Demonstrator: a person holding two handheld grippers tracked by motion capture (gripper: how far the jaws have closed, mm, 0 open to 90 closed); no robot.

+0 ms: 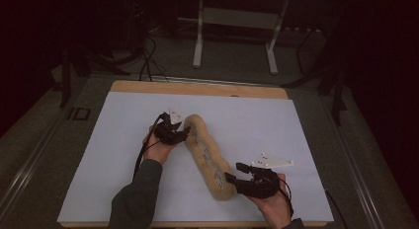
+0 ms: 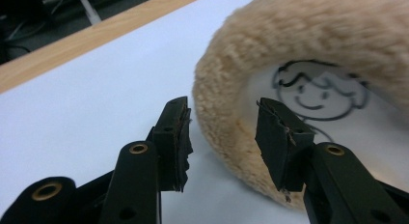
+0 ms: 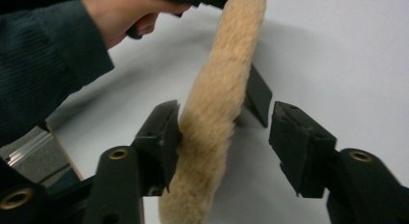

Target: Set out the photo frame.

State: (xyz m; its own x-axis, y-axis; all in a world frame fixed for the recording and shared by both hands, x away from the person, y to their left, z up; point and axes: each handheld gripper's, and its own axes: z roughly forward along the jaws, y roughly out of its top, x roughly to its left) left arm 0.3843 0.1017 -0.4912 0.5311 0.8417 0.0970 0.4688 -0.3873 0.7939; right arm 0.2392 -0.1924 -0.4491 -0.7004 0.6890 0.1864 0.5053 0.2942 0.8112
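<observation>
A long tan fleecy piece (image 1: 205, 152) lies slantwise on the white sheet (image 1: 123, 155), with a drawn cartoon face (image 2: 316, 91) on its pale inner side. My left gripper (image 1: 185, 133) is at its far end. In the left gripper view the gripper (image 2: 222, 137) stands open, the fleece rim (image 2: 231, 113) lying between and beyond the jaws, neither pad pressing it. My right gripper (image 1: 234, 172) is at the near end. In the right gripper view the gripper (image 3: 224, 137) is open around the fleece (image 3: 217, 98), which rests against one jaw while the other stands apart.
The white sheet covers a wooden table whose far edge (image 1: 197, 87) shows bare. Behind it stand a white metal frame (image 1: 237, 21) and cables (image 1: 148, 61) on a dark floor. The person's other hand and dark sleeve (image 3: 53, 55) show in the right gripper view.
</observation>
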